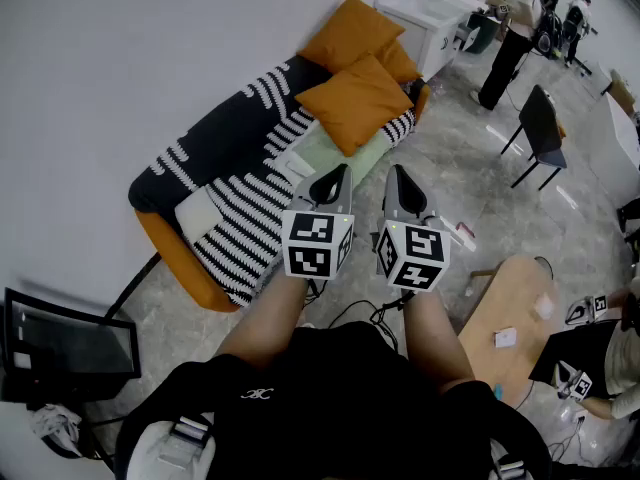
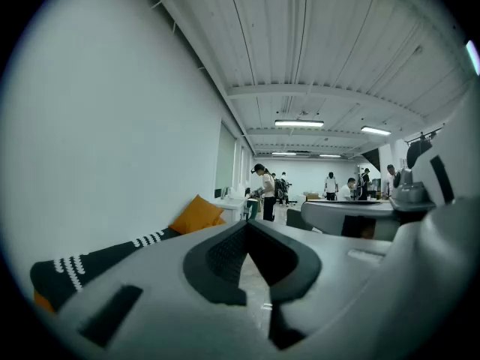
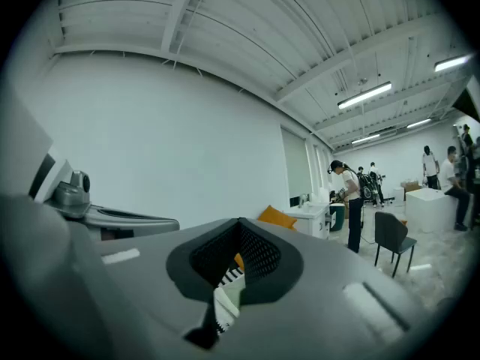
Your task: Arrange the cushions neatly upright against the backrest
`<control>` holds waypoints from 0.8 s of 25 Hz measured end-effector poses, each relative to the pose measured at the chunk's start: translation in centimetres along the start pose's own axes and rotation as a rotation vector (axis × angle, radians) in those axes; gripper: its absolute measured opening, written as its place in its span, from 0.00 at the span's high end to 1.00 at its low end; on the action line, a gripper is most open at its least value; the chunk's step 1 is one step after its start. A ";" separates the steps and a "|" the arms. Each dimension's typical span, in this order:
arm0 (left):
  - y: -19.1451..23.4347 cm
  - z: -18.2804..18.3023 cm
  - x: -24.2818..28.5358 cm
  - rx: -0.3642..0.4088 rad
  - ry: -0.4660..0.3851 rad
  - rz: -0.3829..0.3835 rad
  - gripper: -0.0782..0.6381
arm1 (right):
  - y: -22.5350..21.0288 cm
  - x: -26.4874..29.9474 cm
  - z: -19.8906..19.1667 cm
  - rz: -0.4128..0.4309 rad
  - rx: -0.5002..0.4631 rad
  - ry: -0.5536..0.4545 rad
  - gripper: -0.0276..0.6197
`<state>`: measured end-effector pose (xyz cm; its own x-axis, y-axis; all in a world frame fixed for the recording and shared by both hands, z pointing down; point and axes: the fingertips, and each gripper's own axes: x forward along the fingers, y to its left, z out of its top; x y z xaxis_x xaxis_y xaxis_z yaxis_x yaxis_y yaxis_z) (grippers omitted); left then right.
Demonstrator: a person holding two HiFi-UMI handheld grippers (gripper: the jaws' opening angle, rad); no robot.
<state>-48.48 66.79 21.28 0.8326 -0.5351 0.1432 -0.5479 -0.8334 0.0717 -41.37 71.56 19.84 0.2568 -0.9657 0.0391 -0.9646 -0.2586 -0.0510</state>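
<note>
Cushions: three orange ones counted, all toward the far end of the sofa [image 1: 170, 258]. The first orange cushion [image 1: 350, 28] leans up against the backrest by the white wall [image 1: 120, 58]. The second orange cushion [image 1: 355, 103] lies tilted on the seat. The third orange cushion [image 1: 402, 60] is partly hidden behind the second. There is striped black-and-white fabric [image 1: 240, 223] at the near end, over the front edge; I cannot tell cushion from cover. The sofa's back runs along the wall and its front faces open grey floor [image 1: 450, 158]. There are two grippers, the left gripper [image 1: 333, 176] and the right gripper [image 1: 400, 175], side by side in the air near the sofa front. Both have jaws pressed together, nothing between them. One black chair [image 1: 540, 128] and one wooden table [image 1: 505, 313] stand off to the right, apart from the sofa.
</note>
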 end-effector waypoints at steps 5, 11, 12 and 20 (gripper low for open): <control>0.5 -0.5 -0.1 0.017 0.011 -0.003 0.88 | 0.6 0.1 -0.5 -0.009 0.022 0.002 0.95; 2.0 -0.7 0.2 0.016 0.020 -0.022 0.88 | 0.9 0.9 -0.9 -0.049 0.044 0.001 0.95; 2.2 -0.7 0.3 0.015 0.021 -0.027 0.88 | 1.1 1.1 -0.9 -0.052 0.041 0.004 0.95; 4.7 -1.0 0.9 0.000 0.027 -0.068 0.88 | 2.9 3.0 -2.1 -0.081 0.019 0.051 0.95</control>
<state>-50.34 62.53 22.77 0.8652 -0.4736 0.1649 -0.4906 -0.8675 0.0825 -43.51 67.97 21.90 0.3301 -0.9392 0.0943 -0.9394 -0.3367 -0.0648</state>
